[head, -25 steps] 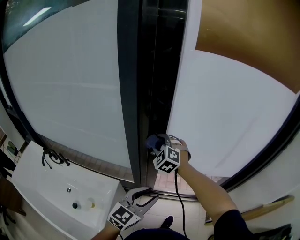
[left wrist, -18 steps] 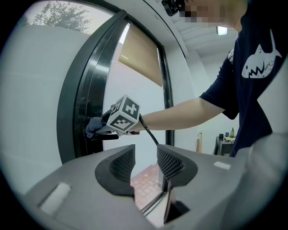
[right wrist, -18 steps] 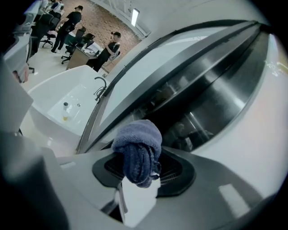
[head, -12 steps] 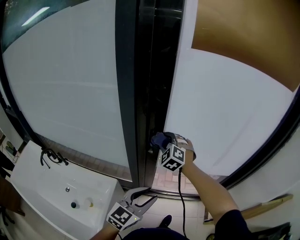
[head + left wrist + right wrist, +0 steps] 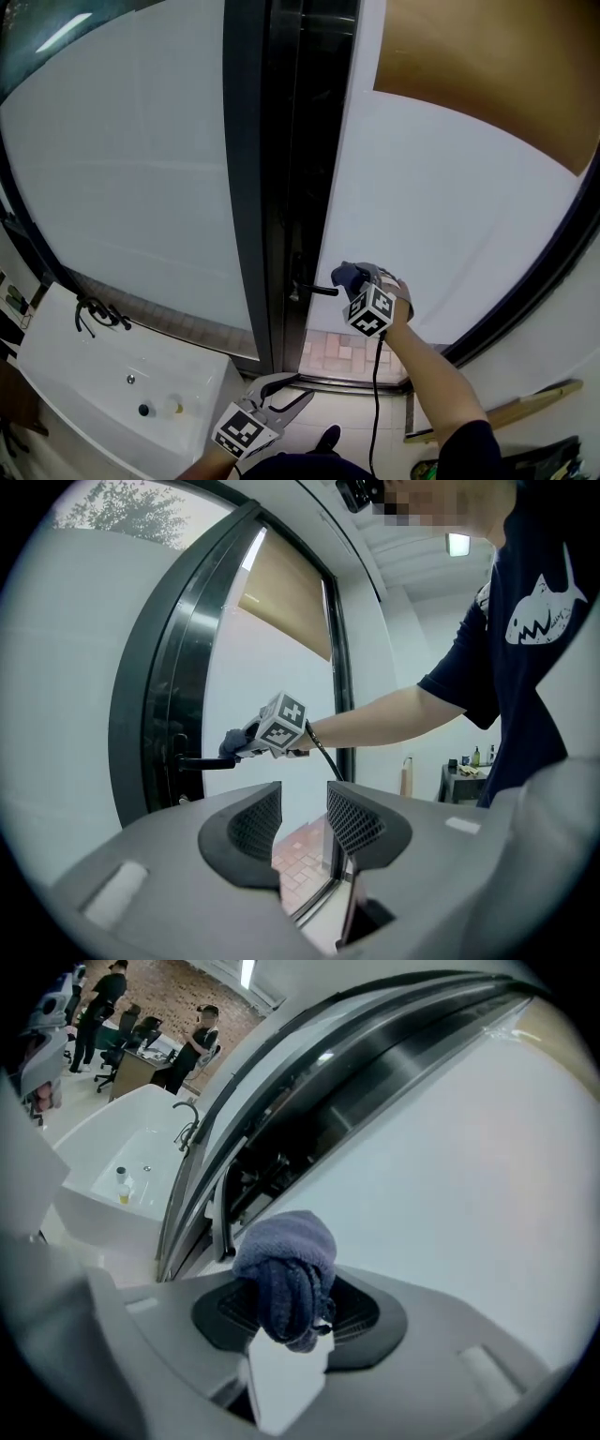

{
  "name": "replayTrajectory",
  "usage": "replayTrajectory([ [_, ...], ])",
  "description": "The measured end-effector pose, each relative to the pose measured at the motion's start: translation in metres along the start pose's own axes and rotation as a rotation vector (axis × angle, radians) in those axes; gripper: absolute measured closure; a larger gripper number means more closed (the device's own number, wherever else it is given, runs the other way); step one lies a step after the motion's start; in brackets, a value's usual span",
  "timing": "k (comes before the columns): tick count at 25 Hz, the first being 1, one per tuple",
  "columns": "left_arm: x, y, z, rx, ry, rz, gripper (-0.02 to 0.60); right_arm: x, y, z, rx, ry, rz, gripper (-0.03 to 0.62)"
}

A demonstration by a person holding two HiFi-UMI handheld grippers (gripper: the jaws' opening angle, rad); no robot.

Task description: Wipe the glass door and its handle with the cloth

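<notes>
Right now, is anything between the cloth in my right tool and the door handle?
Nothing visible. The cloth, clamped in the right tool, sits at the free end of the handle.

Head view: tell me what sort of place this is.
Likely an office or lab interior: a tall dark-framed frosted glass door, a white basin with a black tap beside it, and people at desks with office chairs.
</notes>
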State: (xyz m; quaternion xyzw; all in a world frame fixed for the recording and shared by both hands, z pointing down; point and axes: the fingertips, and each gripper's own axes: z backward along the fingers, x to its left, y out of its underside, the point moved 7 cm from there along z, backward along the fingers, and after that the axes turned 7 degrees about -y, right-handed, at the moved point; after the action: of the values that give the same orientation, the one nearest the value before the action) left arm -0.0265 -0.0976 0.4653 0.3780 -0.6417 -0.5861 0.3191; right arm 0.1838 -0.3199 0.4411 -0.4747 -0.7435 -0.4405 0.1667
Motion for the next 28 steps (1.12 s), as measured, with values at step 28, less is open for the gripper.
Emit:
replayTrajectory([
  [28, -0.008, -0.002, 0.014, -0.017, 0.016, -0.012, 0.434, 0.007, -0.014, 0.052, -0.118, -0.048, -0.087, 0.43],
])
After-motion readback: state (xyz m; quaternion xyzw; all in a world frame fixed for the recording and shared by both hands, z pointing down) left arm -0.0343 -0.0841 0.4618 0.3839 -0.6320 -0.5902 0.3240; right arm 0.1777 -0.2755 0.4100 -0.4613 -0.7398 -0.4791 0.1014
